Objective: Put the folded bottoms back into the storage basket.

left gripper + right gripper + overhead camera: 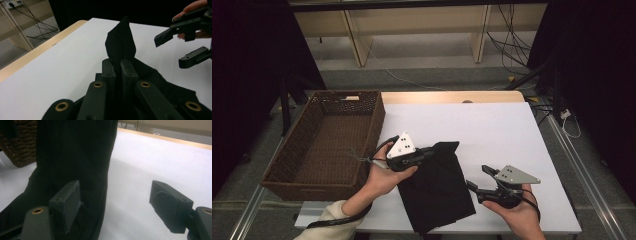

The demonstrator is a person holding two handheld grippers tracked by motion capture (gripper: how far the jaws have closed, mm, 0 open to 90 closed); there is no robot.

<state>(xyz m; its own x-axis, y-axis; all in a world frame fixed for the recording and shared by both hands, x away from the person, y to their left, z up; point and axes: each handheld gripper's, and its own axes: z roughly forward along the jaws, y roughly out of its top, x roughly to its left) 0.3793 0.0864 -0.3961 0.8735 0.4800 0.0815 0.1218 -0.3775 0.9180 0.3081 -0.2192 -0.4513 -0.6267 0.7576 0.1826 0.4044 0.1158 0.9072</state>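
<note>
A black cloth (437, 187) lies on the white table (492, 125), its near end reaching the front edge. My left gripper (434, 150) is shut on the cloth's far end and holds it lifted off the table. In the left gripper view the jaws pinch the cloth (121, 45), which stands up in a peak beyond the fingertips (108, 67). My right gripper (477, 179) is open just right of the cloth, with nothing between its jaws. In the right gripper view the cloth (75, 152) hangs behind the left fingertip (67, 200), and bare table shows between the jaws.
A dark brown wicker basket (297, 145) stands at the table's left, long side against the white sheet. A wooden strip (452, 96) runs along the table's far edge. Shelf legs and cables lie on the floor beyond. White table spreads to the right and behind the cloth.
</note>
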